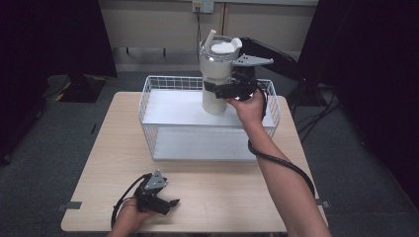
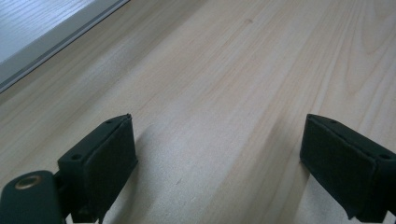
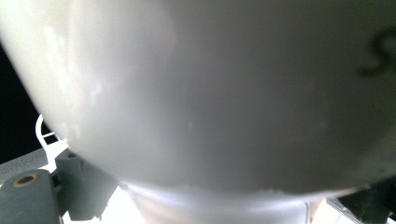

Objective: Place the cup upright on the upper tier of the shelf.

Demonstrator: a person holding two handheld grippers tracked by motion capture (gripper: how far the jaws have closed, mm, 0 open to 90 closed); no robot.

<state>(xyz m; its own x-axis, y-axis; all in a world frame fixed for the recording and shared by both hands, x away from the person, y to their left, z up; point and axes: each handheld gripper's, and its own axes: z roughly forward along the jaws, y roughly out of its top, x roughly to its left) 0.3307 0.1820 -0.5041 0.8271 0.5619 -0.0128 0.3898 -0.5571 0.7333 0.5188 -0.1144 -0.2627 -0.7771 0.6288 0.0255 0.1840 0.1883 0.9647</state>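
A tall white tumbler (image 1: 216, 74) with a clear lid and a straw stands upright above the top shelf of a white wire rack (image 1: 148, 106), toward the shelf's far right. Whether its base touches the shelf or hangs just above it cannot be told from the high view. The right gripper (image 1: 228, 90) is clamped around the tumbler's lower body from the right side, with the person's right hand (image 1: 249, 108) behind it and the forearm reaching in from the bottom right. A black cable loops down along that forearm. In the right gripper view the tumbler's (image 3: 210, 93) pale curved wall presses close to the camera, with one jaw pad seen at the lower left against it and a dark mark at the right edge.

The rack sits at the far half of a light wooden table (image 1: 217, 197), and has a second shelf below the first.

The left gripper (image 1: 165, 203) rests near the table's front edge, held by the left hand (image 1: 132, 215), well apart from the rack. In the left gripper view its jaws stand wide apart over bare wood (image 2: 224, 84), holding nothing.
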